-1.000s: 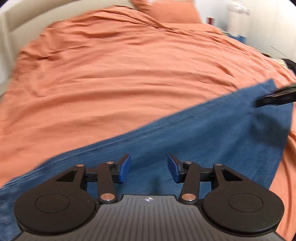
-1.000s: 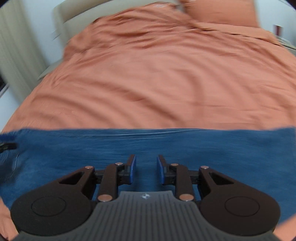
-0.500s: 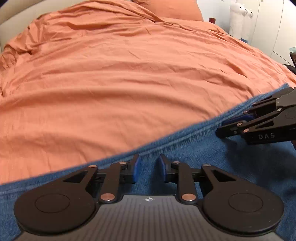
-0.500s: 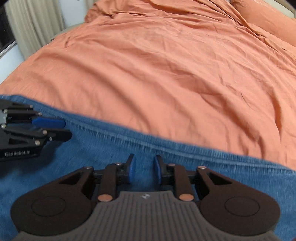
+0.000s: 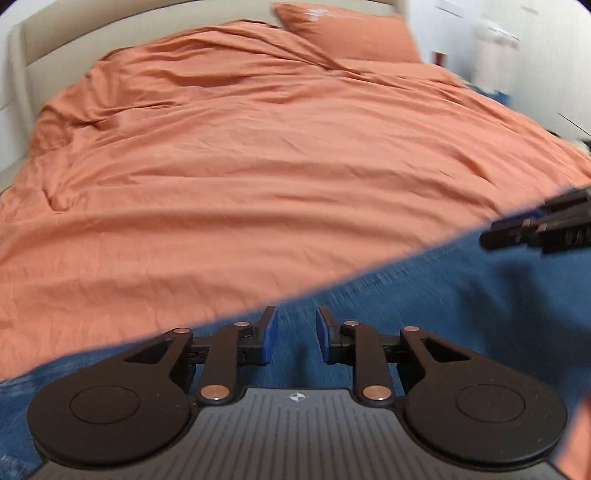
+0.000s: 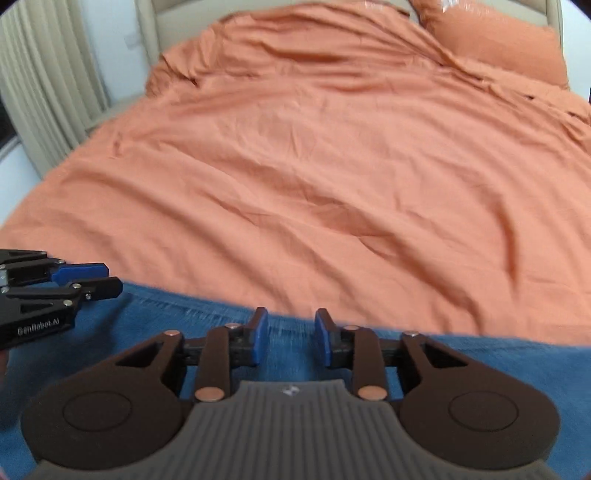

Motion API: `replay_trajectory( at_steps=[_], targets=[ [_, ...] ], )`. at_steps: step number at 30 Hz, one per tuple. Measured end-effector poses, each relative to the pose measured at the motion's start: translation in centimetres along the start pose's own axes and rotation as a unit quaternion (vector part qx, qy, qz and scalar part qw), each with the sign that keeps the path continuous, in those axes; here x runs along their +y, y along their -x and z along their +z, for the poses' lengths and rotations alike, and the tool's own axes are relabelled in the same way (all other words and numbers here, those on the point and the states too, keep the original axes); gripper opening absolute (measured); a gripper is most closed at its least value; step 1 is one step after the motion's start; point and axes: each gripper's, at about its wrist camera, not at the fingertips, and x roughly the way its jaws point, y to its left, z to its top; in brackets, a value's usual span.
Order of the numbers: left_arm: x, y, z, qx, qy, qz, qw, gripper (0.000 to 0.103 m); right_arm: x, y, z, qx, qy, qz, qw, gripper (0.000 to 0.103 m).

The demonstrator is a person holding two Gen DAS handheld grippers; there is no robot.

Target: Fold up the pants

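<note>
A rumpled orange duvet (image 5: 258, 166) covered the bed; blue denim pants (image 6: 221, 325) lay along its near edge. The left gripper (image 5: 291, 334) and right gripper (image 6: 287, 334) hovered slightly parted, empty. Likely between folds; next, pinch an edge.

Rumpled orange duvet (image 5: 258, 177), matching pillow (image 5: 347, 33), beige headboard (image 5: 110, 33), pleated curtain (image 6: 48, 81).

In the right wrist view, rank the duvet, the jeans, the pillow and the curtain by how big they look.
1. duvet
2. jeans, nearest the camera and partly hidden by the right gripper
3. pillow and curtain: look alike, both cut off by the picture's edge, so unranked
</note>
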Motion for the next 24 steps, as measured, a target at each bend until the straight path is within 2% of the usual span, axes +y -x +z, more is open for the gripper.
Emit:
replay_trajectory(
  at_steps=[6, 8, 11, 13, 14, 15, 16, 17, 19, 22, 24],
  targets=[
    [-2.4, 5.5, -4.8, 0.032, -0.052, -0.049, 0.9969, 0.03, 0.6, 8.5, -6.8, -0.037, 0.0, 0.004, 0.999, 0.029],
    [-3.4, 6.1, -6.6, 0.048, -0.073, -0.033, 0.9956, 0.03, 1.2, 9.8, -9.4, -0.04, 0.001, 0.0, 0.999, 0.03],
    [-3.8, 5.7, -9.3, 0.086, -0.078, -0.004, 0.9932, 0.03, 1.5, 9.2, -13.0, -0.015, 0.006, -0.032, 0.999, 0.03],
    [-2.6, 5.1, -10.5, 0.108, -0.043, 0.02, 0.9931, 0.029, 0.9, 7.7, -14.7, 0.012, 0.003, -0.054, 0.998, 0.03],
    [-1.6, 5.1, -10.7, 0.109, -0.011, 0.017, 0.9938, 0.028, 0.4, 7.2, -15.4, 0.022, 0.003, -0.068, 0.997, 0.03],
    [-0.6, 5.1, -10.9, 0.11, 0.015, 0.02, 0.9936, 0.021, -0.3, 7.0, -16.2, 0.024, -0.002, -0.072, 0.997, 0.03],
    [0.3, 5.0, -11.0, 0.111, 0.034, 0.029, 0.9928, 0.008, -0.9, 6.8, -16.5, 0.025, -0.011, -0.071, 0.997, 0.029],
    [1.2, 4.9, -11.2, 0.116, 0.049, 0.04, 0.9912, 0.006, -1.5, 6.7, -16.6, 0.028, -0.024, -0.066, 0.997, 0.028],
    [2.7, 5.0, -11.5, 0.128, 0.077, 0.051, 0.9875, 0.006, -2.4, 6.7, -17.0, 0.029, -0.037, -0.059, 0.997, 0.027],
    [3.6, 6.1, -10.9, 0.133, 0.093, 0.081, 0.9834, 0.006, -3.1, 7.8, -16.7, 0.029, -0.063, -0.066, 0.995, 0.017],
    [3.5, 7.2, -10.0, 0.12, 0.095, 0.082, 0.9849, 0.008, -4.1, 9.4, -16.5, 0.014, -0.1, -0.06, 0.993, 0.019]
  ],
)
